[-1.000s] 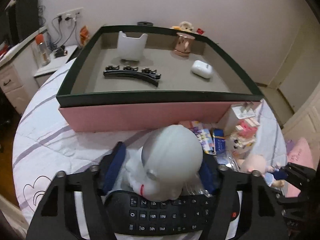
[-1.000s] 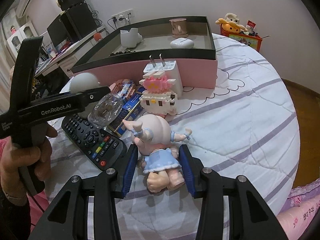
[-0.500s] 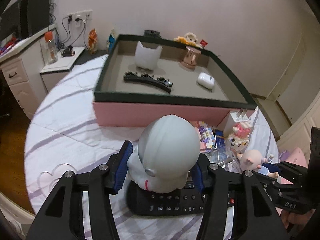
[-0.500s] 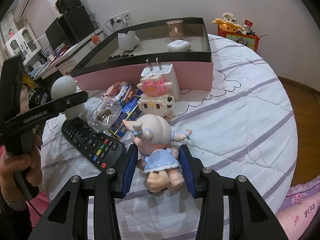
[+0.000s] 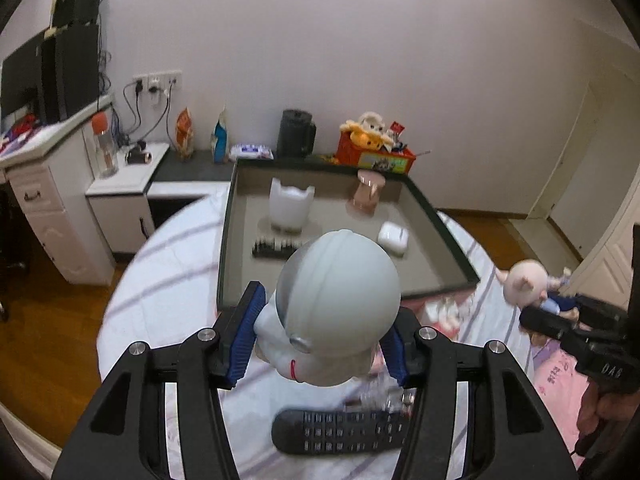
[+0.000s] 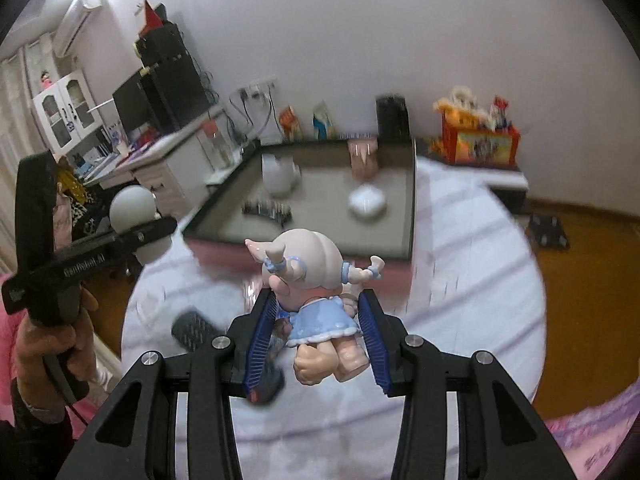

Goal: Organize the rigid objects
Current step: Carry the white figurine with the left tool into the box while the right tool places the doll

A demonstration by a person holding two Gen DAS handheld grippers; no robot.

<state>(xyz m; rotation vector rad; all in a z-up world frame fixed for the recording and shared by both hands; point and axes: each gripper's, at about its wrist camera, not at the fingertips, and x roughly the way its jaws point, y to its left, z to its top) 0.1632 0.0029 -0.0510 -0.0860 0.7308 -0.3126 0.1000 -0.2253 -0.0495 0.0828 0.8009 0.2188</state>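
A grey figurine (image 5: 340, 304) is being gripped by the left gripper (image 5: 320, 344) and a pig doll (image 6: 316, 300) by the right gripper (image 6: 320, 344), both held above the bed, near the box (image 6: 412, 208), probably for placing inside.

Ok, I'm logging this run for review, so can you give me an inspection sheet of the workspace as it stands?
Surface: round bed with white striped quilt.
Job's things: white helmeted figurine and pig-face doll, both lifted; tray box holds hair clip, earbuds case, pink cup, white holder.
Clutter: remote control; small items beside it, blurred.
Grippers: left gripper shut on figurine; right gripper shut on doll.
Cables: plugged into wall socket.
Surroundings: desk, monitor, toy box.
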